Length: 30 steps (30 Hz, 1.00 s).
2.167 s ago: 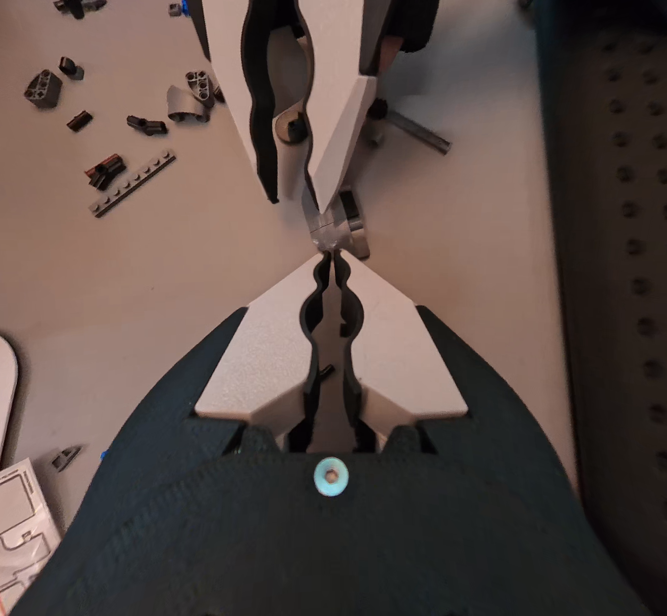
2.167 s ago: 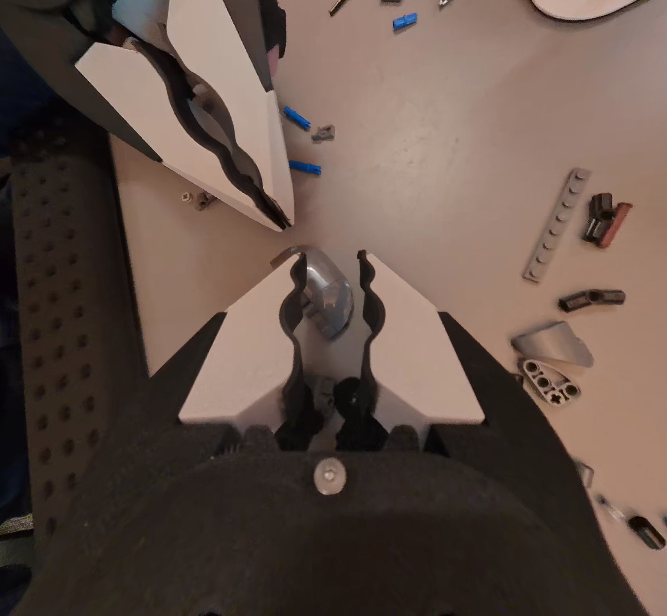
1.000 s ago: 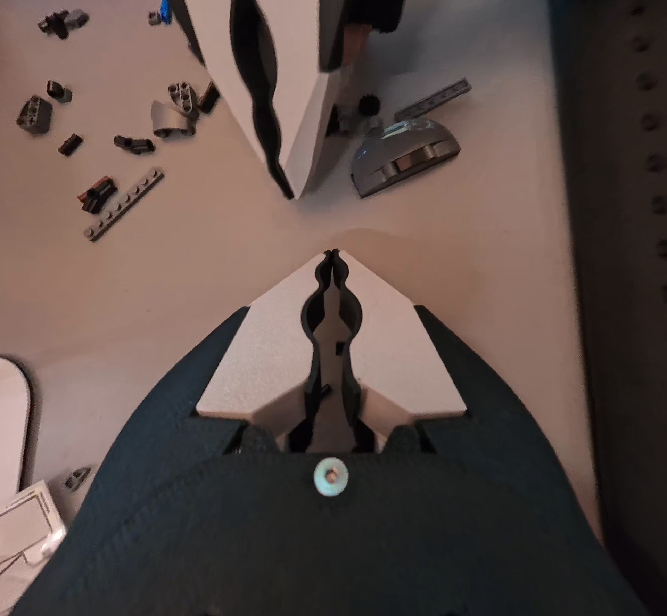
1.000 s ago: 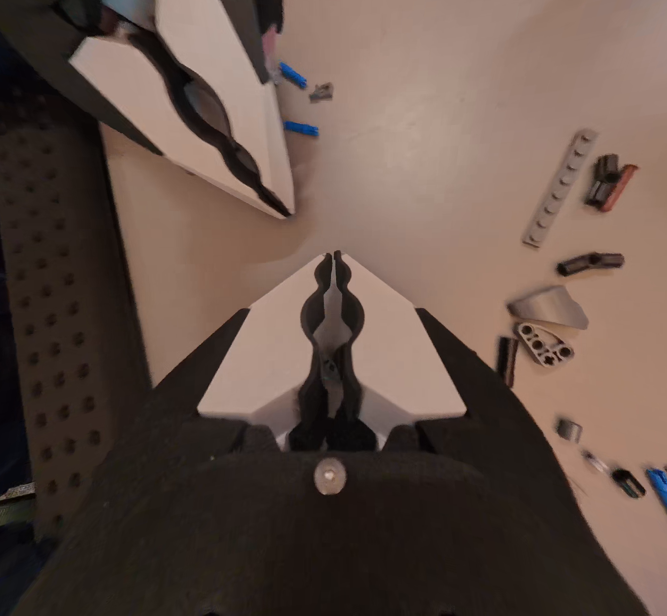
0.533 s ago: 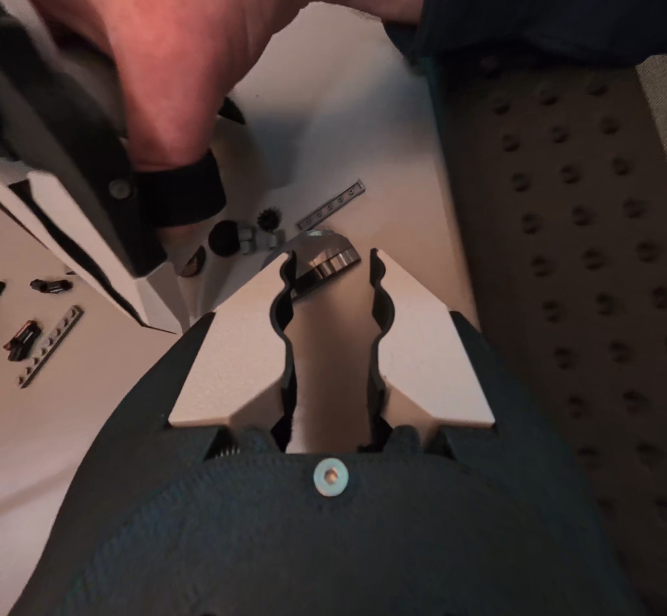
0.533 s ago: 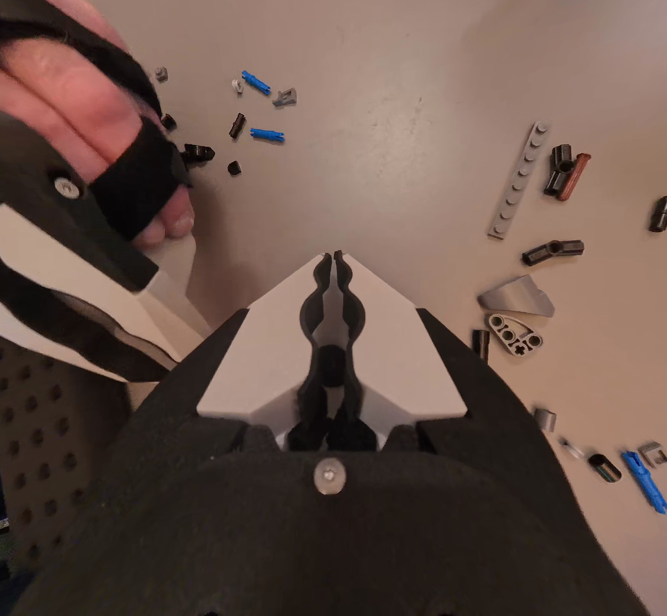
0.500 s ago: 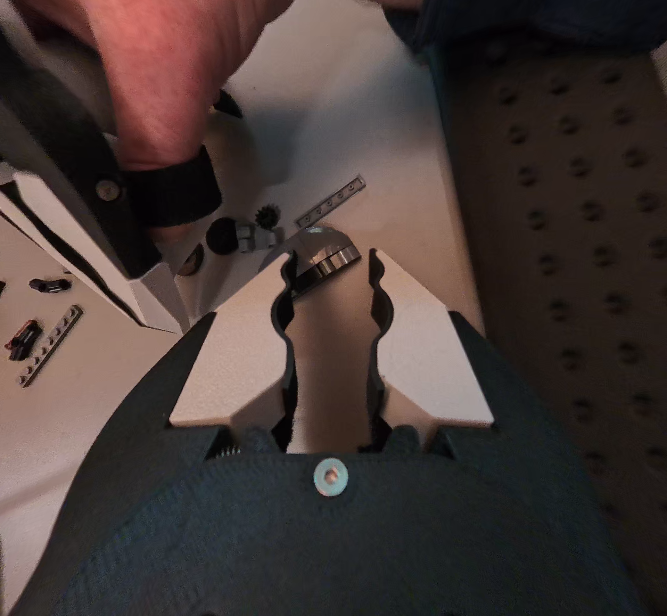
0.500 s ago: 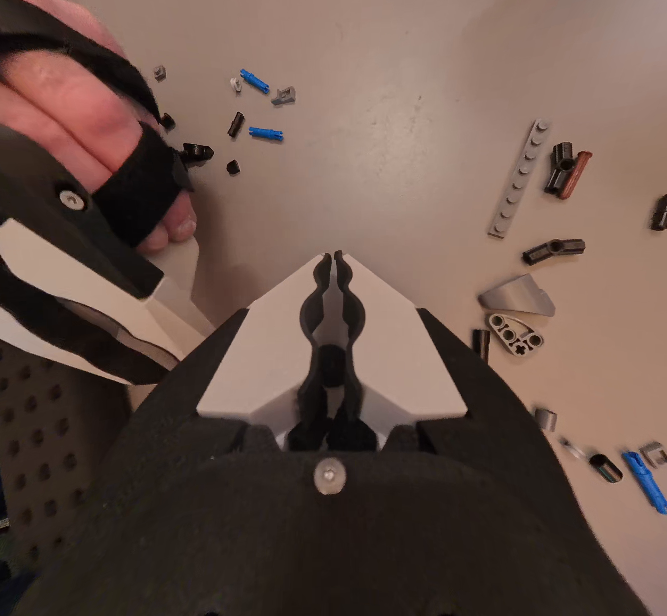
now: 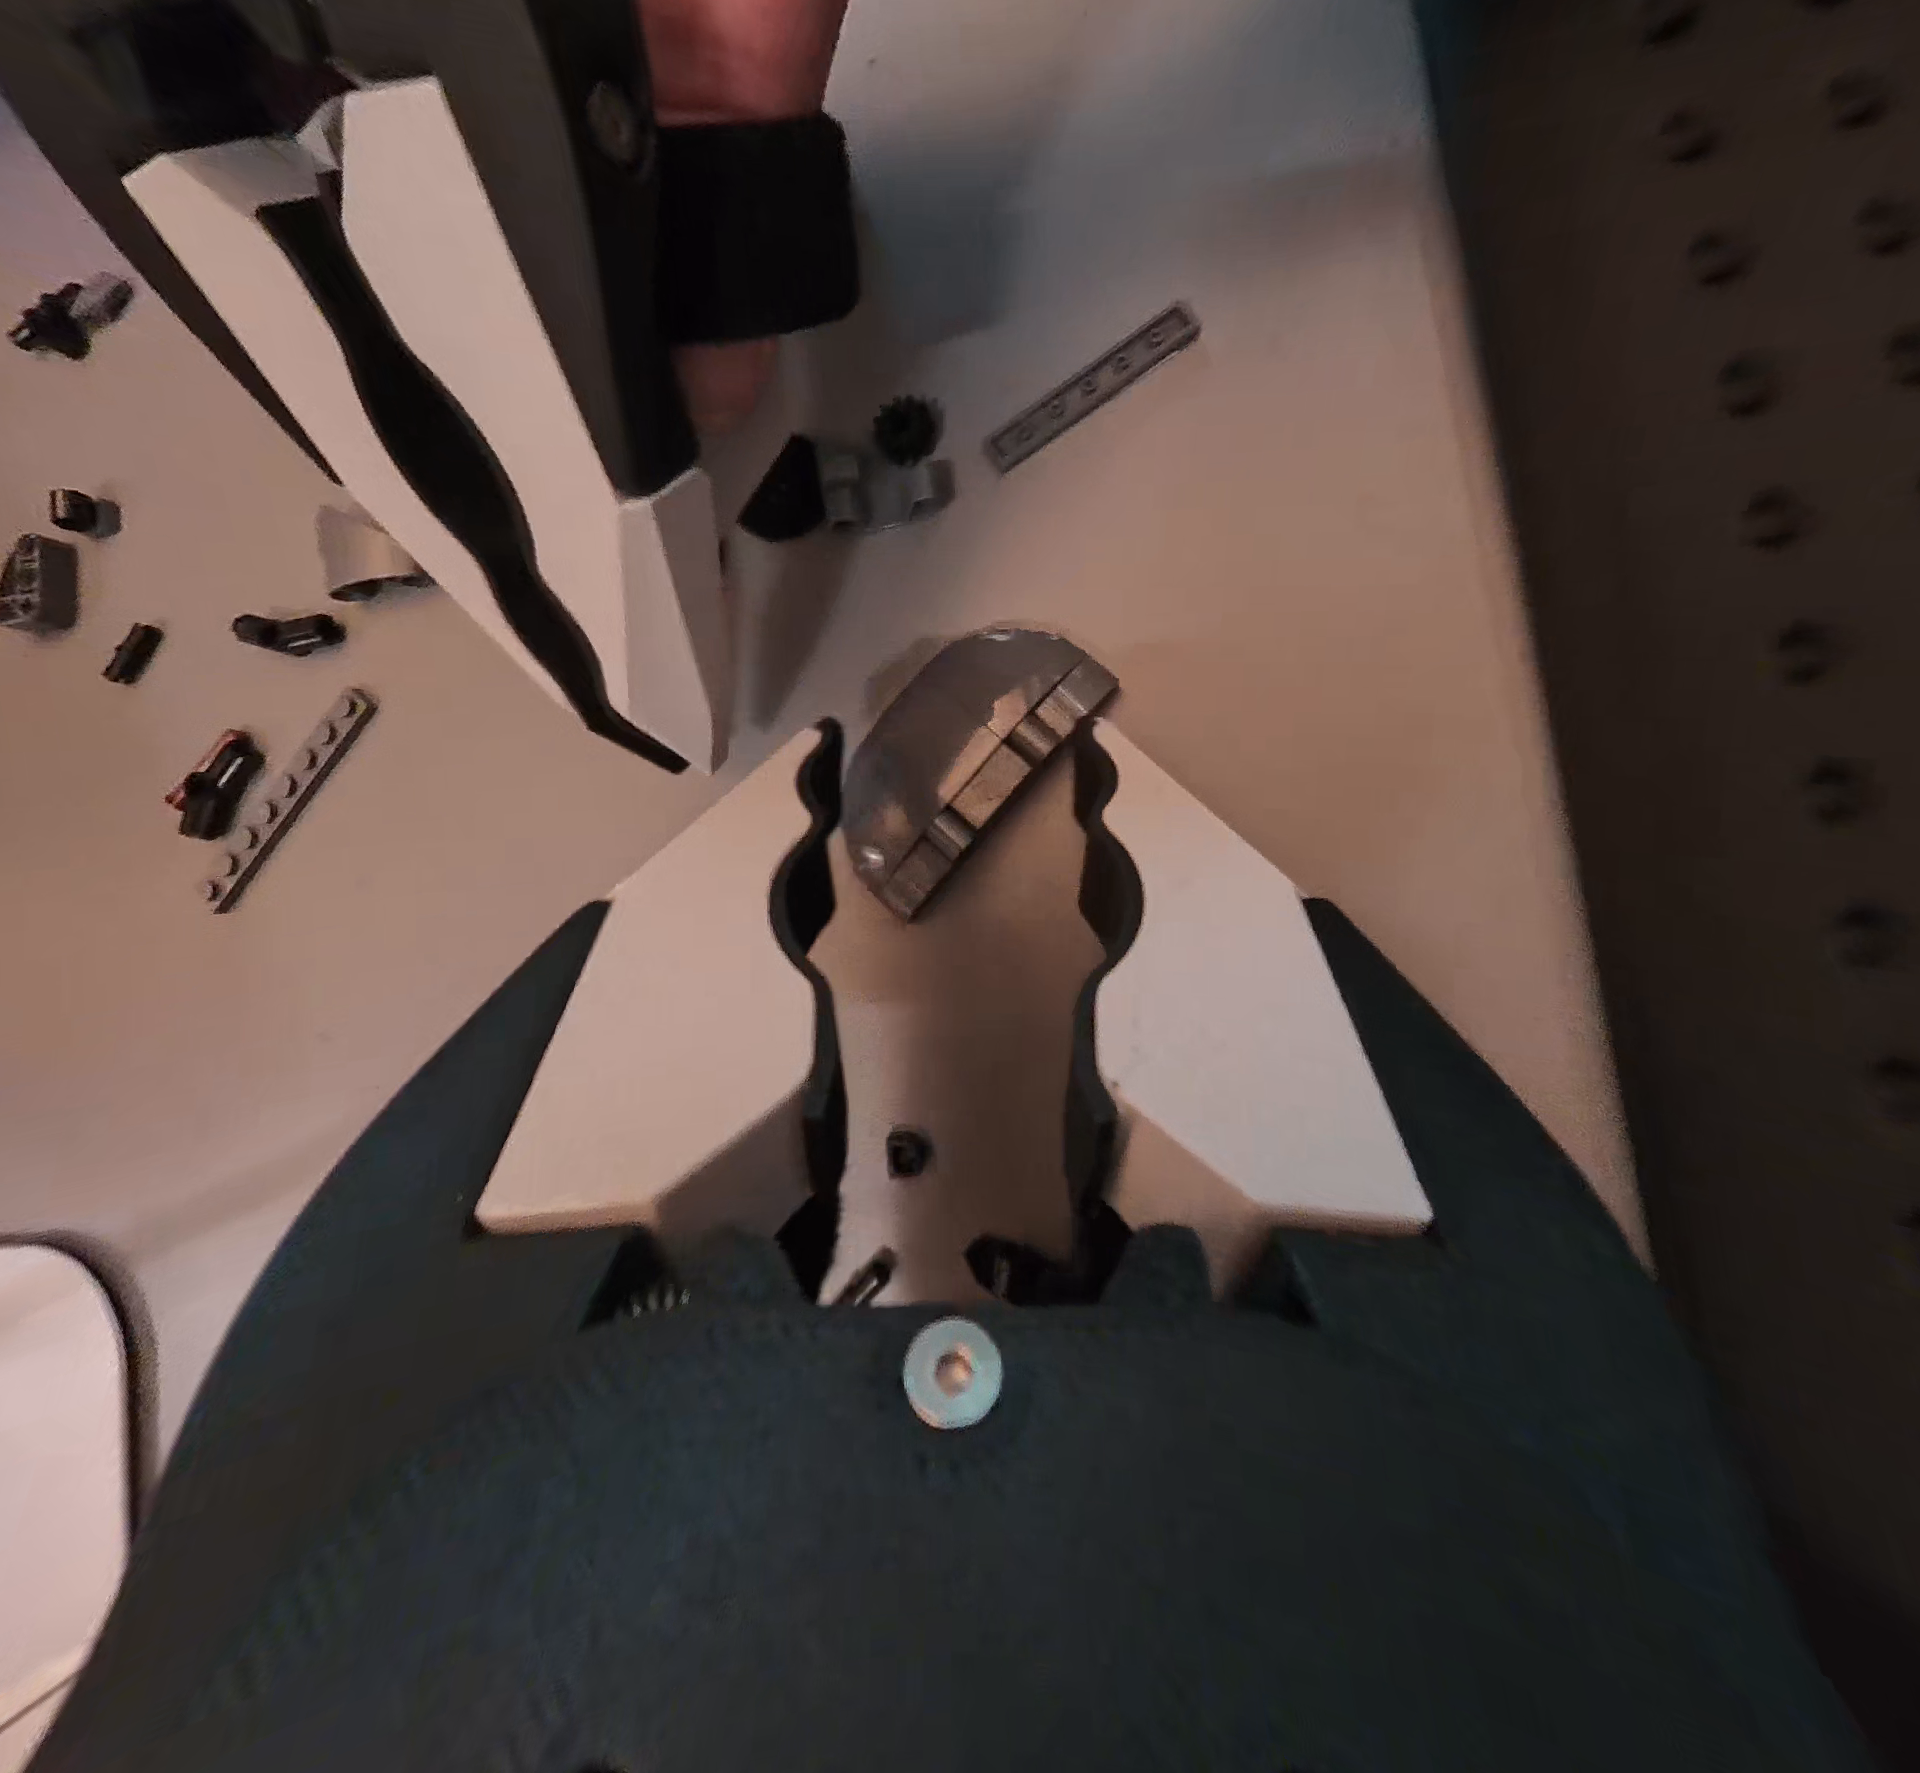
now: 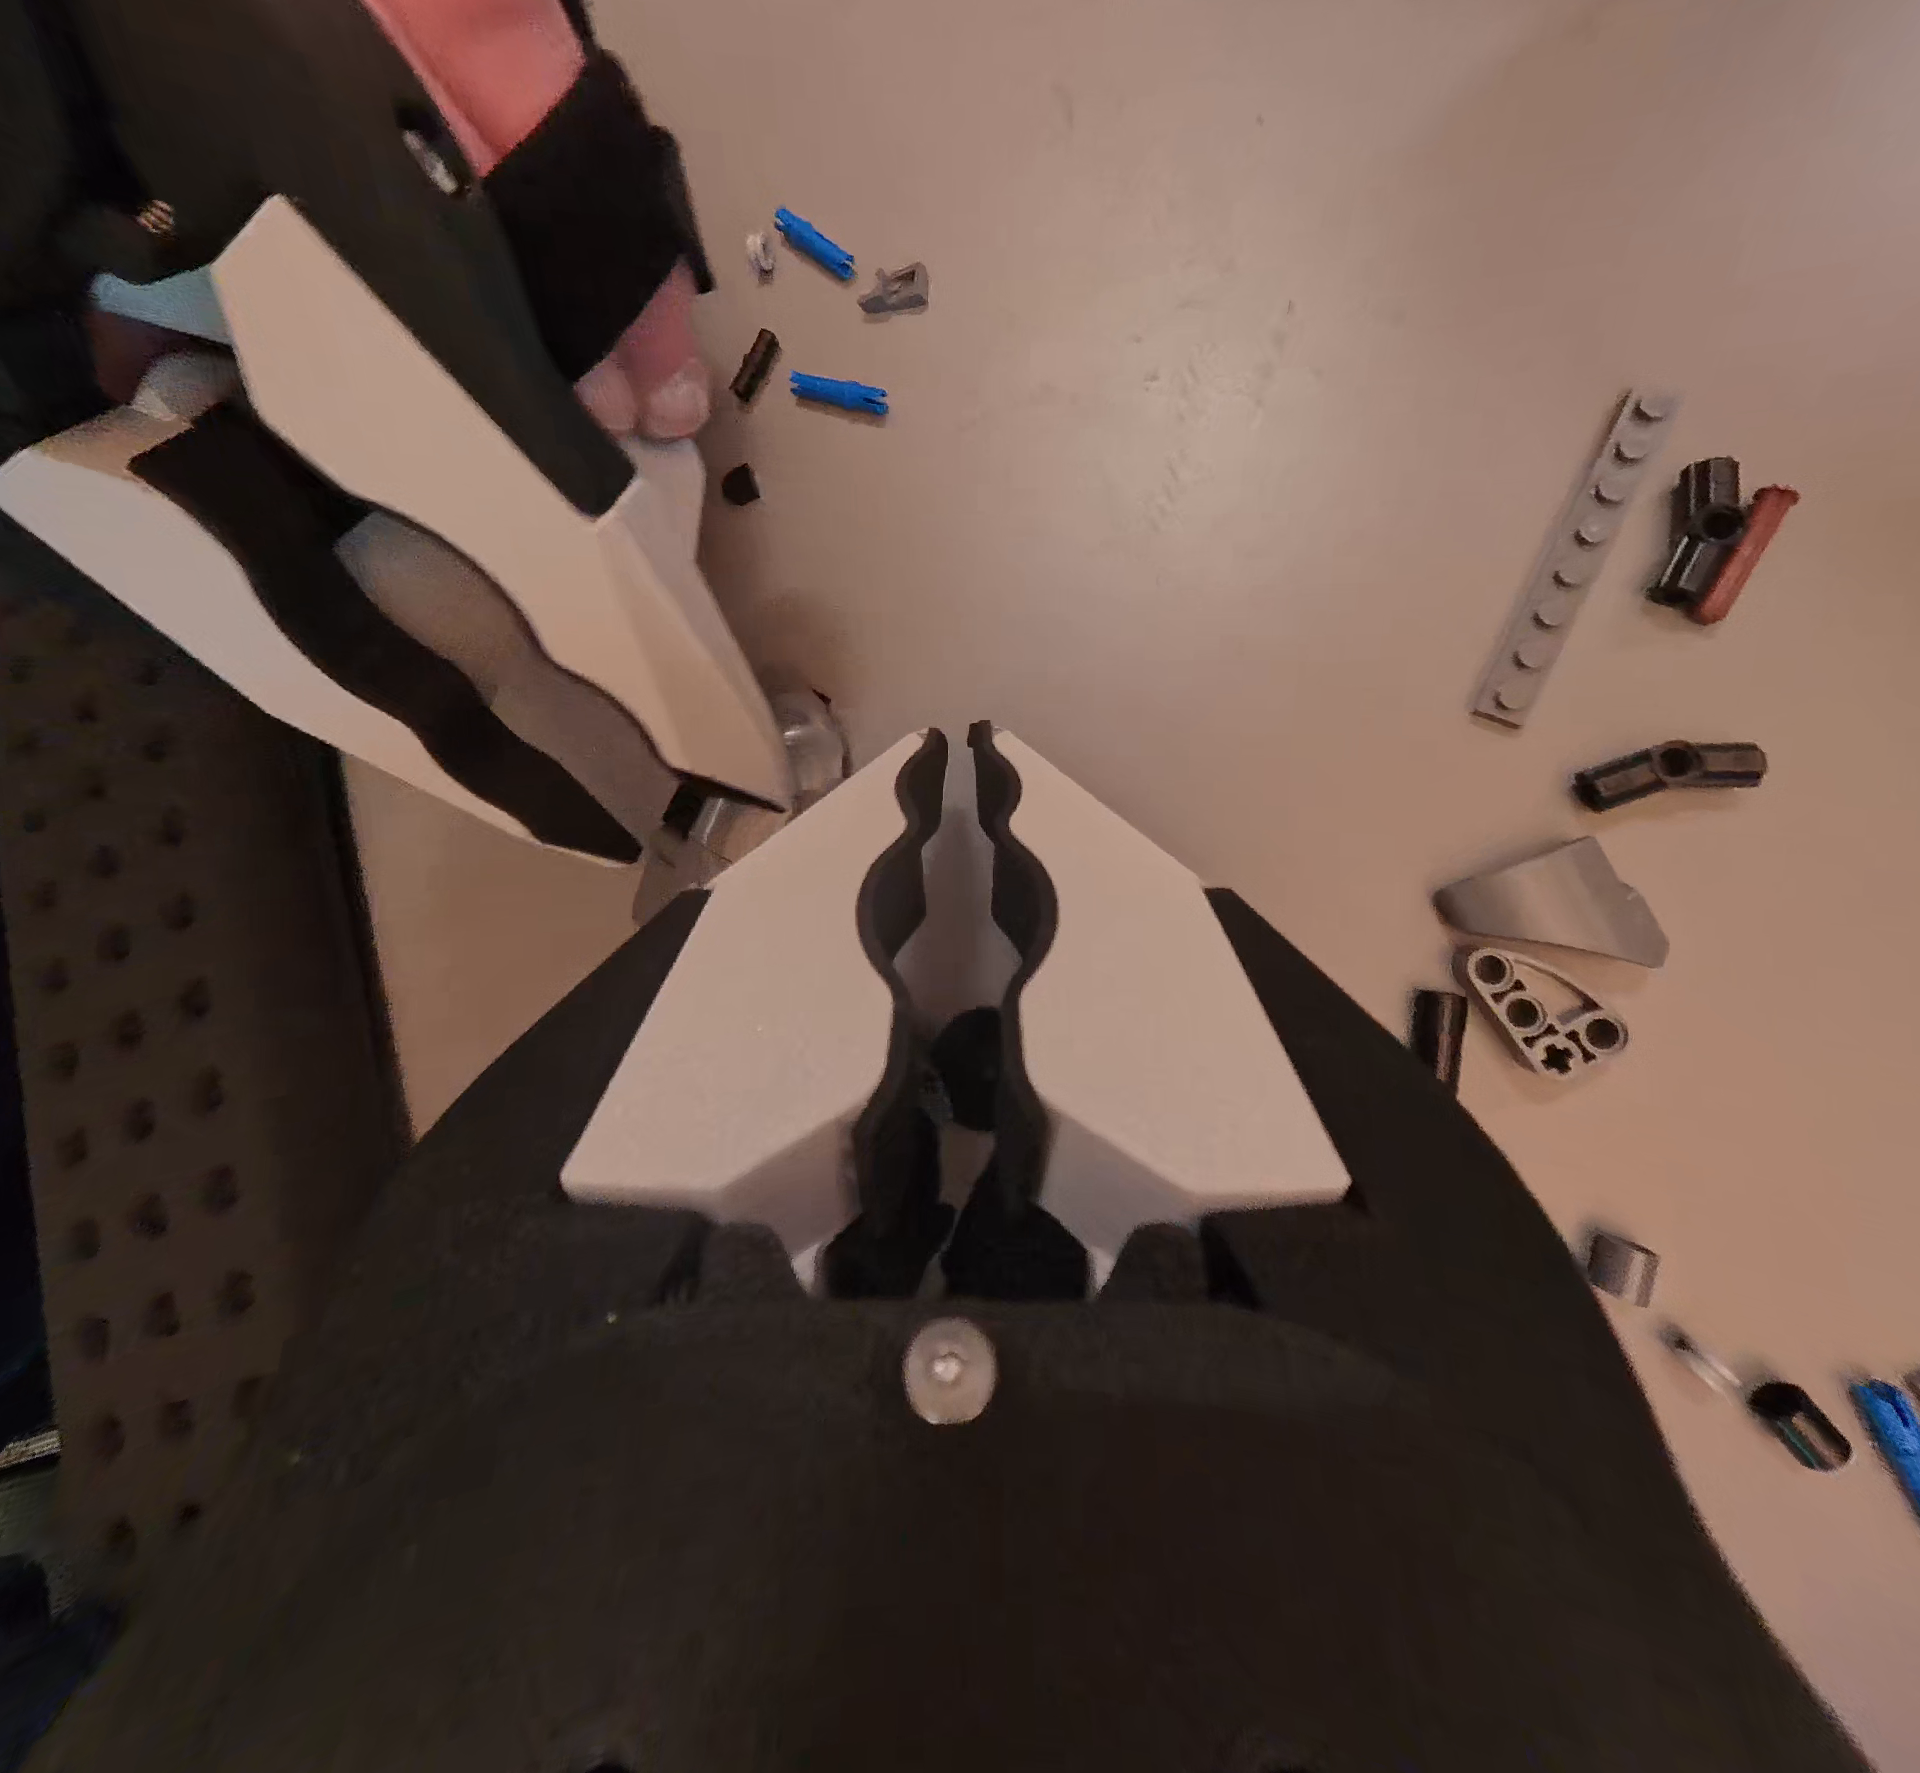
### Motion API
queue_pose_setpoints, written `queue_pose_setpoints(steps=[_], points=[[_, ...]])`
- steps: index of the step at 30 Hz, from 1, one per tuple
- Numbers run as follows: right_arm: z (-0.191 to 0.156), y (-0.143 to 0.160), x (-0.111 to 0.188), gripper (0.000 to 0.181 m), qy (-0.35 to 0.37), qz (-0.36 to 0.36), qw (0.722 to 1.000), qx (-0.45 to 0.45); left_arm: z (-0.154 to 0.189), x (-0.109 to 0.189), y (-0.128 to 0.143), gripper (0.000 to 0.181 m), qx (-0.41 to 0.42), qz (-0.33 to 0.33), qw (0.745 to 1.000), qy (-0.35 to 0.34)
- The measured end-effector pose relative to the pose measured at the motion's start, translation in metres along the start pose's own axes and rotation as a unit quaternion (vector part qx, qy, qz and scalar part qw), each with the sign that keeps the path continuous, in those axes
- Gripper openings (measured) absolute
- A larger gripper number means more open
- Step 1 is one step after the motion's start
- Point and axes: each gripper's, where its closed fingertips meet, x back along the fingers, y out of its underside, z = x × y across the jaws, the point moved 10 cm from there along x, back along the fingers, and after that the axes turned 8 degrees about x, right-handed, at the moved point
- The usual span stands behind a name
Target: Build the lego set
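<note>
On the beige table, near its edge, lies the curved grey lego assembly, a rounded shell with flat blocks along its straight side. It sits tilted between the tips of your left gripper. The jaws stand wide apart around it; whether the right-hand finger touches the block edge cannot be told, and the piece rests on the table, not lifted.

Your right gripper hovers just beside it. In the right wrist view its jaws are almost together, with only a thin slit at the tips and nothing between the tips; a dark small part shows deep in the throat, but what it is cannot be told. In the left wrist view the same gripper comes in from the upper left, its tips close to the assembly yet apart from it.

Beyond the assembly lie a small grey-and-black gear cluster and a short grey plate. Farther out, in the right wrist view, you see 1 long grey studded plate, 1 grey curved panel, 1 grey 3-hole beam, black connectors and 2 blue pins near each other.

Past the table edge runs a dark perforated panel.
</note>
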Motion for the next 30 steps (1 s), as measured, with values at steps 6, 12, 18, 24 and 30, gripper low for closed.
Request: queue_pose_setpoints(steps=[6, 12, 18, 24, 30], points=[[-0.001, 0.0, -0.002, 0.005, -0.001, -0.007, 1.0, 0.006, 0.001, -0.01, 0.0, 0.039, 0.004, -0.013, 1.0, 0.016], [0.0, 0.0, 0.0, 0.006, 0.003, 0.002, 1.0, 0.003, -0.004, -0.002, 0.004, 0.027, 0.032, 0.01, 0.999, 0.028], [0.0, -0.003, 0.007, 0.008, -0.005, 0.035, 0.999, -0.002, -0.022, 0.007, 0.015, 0.021, 0.111, 0.041, 0.992, 0.043], [-0.008, -0.005, 0.013, 0.015, -0.035, 0.06, 0.997, 0.029, -0.036, 0.014, 0.025, 0.017, 0.181, 0.067, 0.979, 0.069], [-0.022, -0.008, -0.007, 0.029, -0.025, -0.006, 0.994, 0.11, -0.05, 0.014, 0.035, 0.017, 0.259, 0.101, 0.954, 0.112]])
